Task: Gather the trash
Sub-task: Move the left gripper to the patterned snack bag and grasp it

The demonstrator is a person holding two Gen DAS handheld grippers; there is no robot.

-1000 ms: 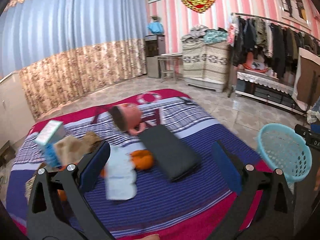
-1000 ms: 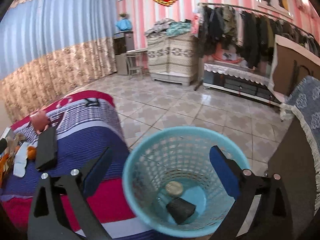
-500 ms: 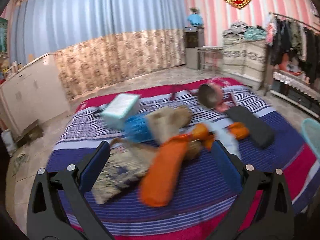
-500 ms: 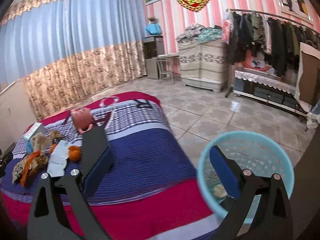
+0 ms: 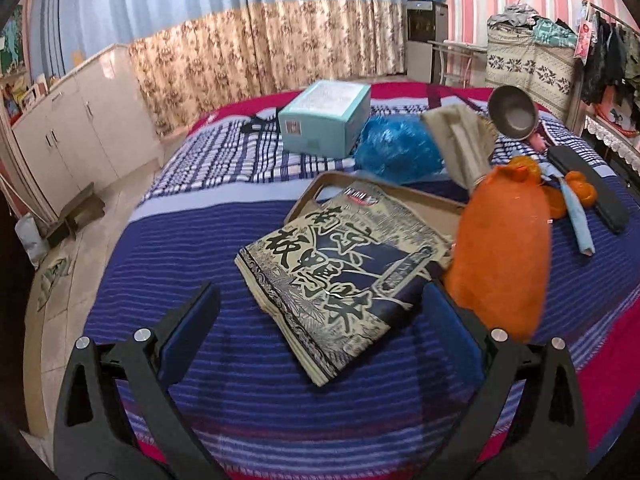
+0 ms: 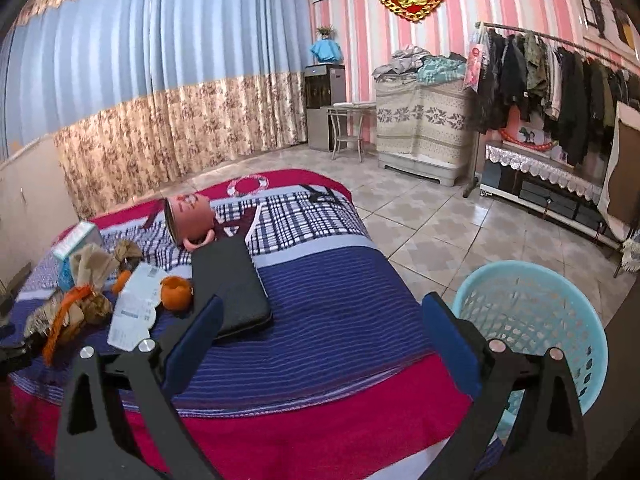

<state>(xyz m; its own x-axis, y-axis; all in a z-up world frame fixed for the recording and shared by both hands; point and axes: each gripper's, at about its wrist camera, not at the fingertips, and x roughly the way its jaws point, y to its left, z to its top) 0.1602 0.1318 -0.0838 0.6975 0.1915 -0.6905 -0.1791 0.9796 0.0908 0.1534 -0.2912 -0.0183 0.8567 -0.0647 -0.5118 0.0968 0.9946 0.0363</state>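
My left gripper (image 5: pixel 320 324) is open and empty, just above the near edge of a printed paper bag (image 5: pixel 340 268) lying on the striped bed cover (image 5: pixel 200 240). An orange net bag (image 5: pixel 500 256) lies to its right, with a blue plastic bag (image 5: pixel 396 148) and a crumpled brown paper (image 5: pixel 460 144) behind. My right gripper (image 6: pixel 320 332) is open and empty over the bed's near right part. The light blue basket (image 6: pixel 532 320) stands on the floor to its right. A white receipt (image 6: pixel 134 304) and orange peel (image 6: pixel 176 292) lie at the left.
A teal box (image 5: pixel 324 116), a pink pot (image 6: pixel 188 220) on its side and a black flat case (image 6: pixel 230 280) lie on the bed. A white cabinet (image 5: pixel 68 132) stands left of the bed. A clothes rack (image 6: pixel 560 68) and tiled floor (image 6: pixel 440 216) are to the right.
My left gripper swung left across the bed to the printed bag and orange net bag. My right gripper swung left from over the basket to over the bed.
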